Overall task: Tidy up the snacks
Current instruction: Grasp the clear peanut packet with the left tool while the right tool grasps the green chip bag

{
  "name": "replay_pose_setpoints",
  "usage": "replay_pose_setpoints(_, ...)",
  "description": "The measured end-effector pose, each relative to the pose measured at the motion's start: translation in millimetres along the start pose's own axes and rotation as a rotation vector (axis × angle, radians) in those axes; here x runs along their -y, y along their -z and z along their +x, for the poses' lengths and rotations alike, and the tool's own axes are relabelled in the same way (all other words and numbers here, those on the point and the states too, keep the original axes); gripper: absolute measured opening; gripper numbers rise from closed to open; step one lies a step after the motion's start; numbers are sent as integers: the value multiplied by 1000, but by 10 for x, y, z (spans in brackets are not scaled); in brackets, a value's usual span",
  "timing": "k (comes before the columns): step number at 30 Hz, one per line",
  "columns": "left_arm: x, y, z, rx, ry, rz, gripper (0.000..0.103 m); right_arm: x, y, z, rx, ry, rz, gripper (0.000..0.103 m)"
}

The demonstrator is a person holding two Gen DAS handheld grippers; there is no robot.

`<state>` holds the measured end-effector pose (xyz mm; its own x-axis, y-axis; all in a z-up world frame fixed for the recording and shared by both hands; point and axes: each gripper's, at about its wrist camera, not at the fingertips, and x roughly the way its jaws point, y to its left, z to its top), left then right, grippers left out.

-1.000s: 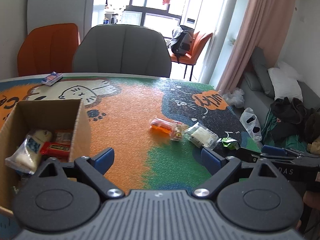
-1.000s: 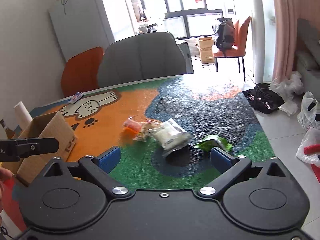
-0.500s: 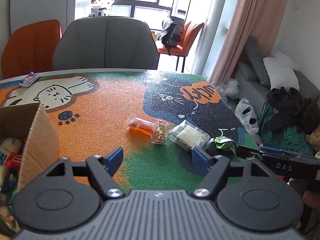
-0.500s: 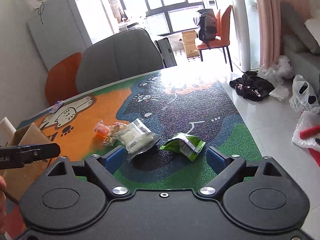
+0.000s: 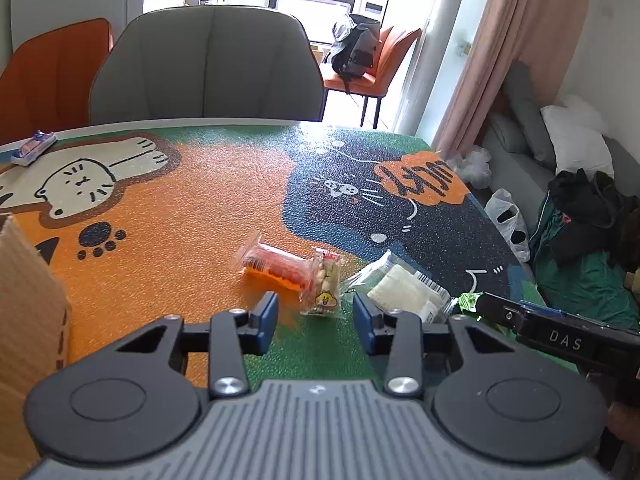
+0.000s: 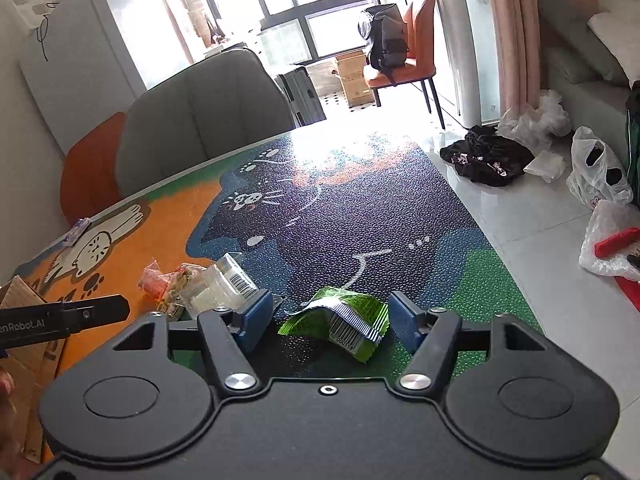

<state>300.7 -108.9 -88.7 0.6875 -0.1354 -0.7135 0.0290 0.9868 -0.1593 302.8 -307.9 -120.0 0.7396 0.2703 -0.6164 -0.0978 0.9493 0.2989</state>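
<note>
My left gripper [image 5: 314, 312] has come forward off the cardboard box [image 5: 28, 292], jaws narrowing, unclenched before the small clear snack pack [image 5: 325, 285]. Right gripper [image 6: 331, 318] (also narrowing) now straddles the green packet [image 6: 340, 316], not yet pinched.

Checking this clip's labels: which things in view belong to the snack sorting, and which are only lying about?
Part of the job:
- green packet, between the right gripper pads, untouched
- clear nut packet, ahead of the left gripper
- orange packet
- white packet
- cardboard box

Lying about:
- small blue packet at the table's far edge
- backpack on a chair
- bags on the floor
</note>
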Motion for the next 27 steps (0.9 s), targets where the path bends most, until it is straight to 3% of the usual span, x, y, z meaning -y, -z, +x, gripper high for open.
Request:
replay_pose_setpoints(12, 100, -8, 430, -42, 3, 18, 36, 96, 54, -14, -25, 77, -53, 64)
replay_pose_setpoints(19, 134, 39, 530, -37, -20, 34, 36, 58, 11, 37, -12, 77, -81, 65)
replay_pose_setpoints(23, 149, 40, 534, -42, -53, 45, 22, 17, 21, 105, -21, 81, -111, 65)
replay_pose_setpoints(27, 109, 38, 485, -56, -30, 44, 18, -17, 19, 79, -38, 101, -152, 44)
